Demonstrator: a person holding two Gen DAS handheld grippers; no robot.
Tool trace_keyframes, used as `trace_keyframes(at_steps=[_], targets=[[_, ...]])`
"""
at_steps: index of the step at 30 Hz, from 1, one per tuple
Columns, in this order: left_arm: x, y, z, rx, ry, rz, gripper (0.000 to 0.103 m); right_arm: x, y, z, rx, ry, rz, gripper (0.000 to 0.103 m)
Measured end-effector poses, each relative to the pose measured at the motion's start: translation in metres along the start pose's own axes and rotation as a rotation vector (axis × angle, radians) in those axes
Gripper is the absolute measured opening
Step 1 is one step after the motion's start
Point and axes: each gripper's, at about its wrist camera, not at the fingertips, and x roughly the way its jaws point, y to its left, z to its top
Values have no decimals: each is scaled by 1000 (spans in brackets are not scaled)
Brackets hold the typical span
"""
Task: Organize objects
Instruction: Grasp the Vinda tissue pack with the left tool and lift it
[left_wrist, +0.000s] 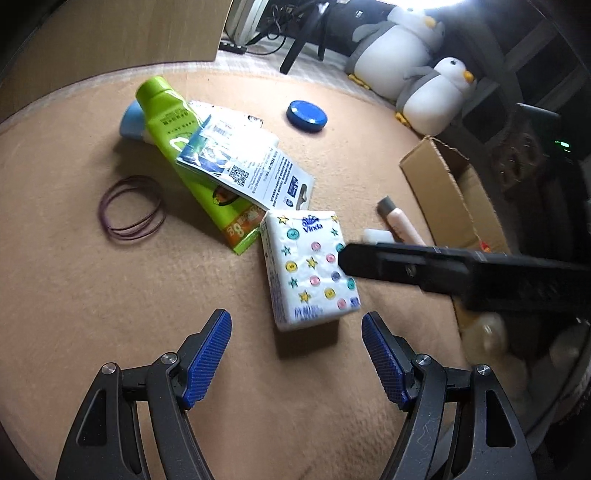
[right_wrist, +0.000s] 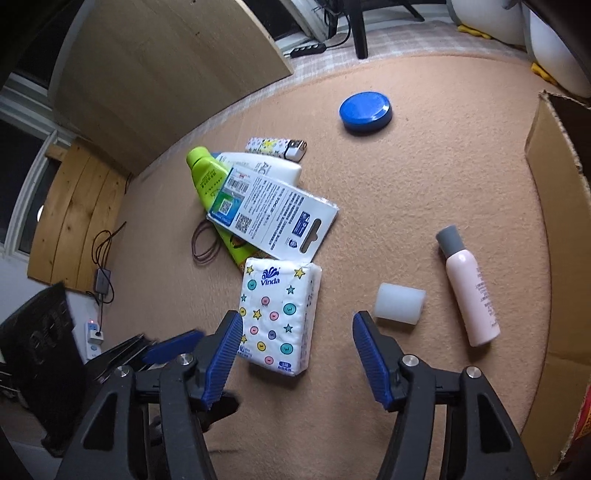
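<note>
Left wrist view: the left gripper (left_wrist: 296, 334) gapes empty just short of the tissue pack (left_wrist: 309, 266) on the carpet (left_wrist: 92, 295); straddle its narrow sides (judged) before squeezing. Right wrist view: the right gripper (right_wrist: 294, 338) is parted, holding nothing, the pack's near corner beside its left pad; keep it clear

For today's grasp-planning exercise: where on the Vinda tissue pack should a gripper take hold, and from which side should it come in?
Probably best from above, closing across the two long edges near the middle of the tissue pack. It lies flat on the carpet, so only its narrow width would fit between the jaws. Its top end touches the card package; the long sides stand free. The open right gripper already straddles its near end.
</note>
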Motion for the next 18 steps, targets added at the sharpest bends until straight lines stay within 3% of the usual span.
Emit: trace_keyframes(at_steps=[10,14,18], targets=[[19,-3,15,-30,30,-13,74,13,4,4,-41,54,8,57],[20,1,15,-47,29,-24,64,18,4,5,-47,74,17,40],[20,2,15,-55,33,-51,55,22,3,4,-39,81,33,34]])
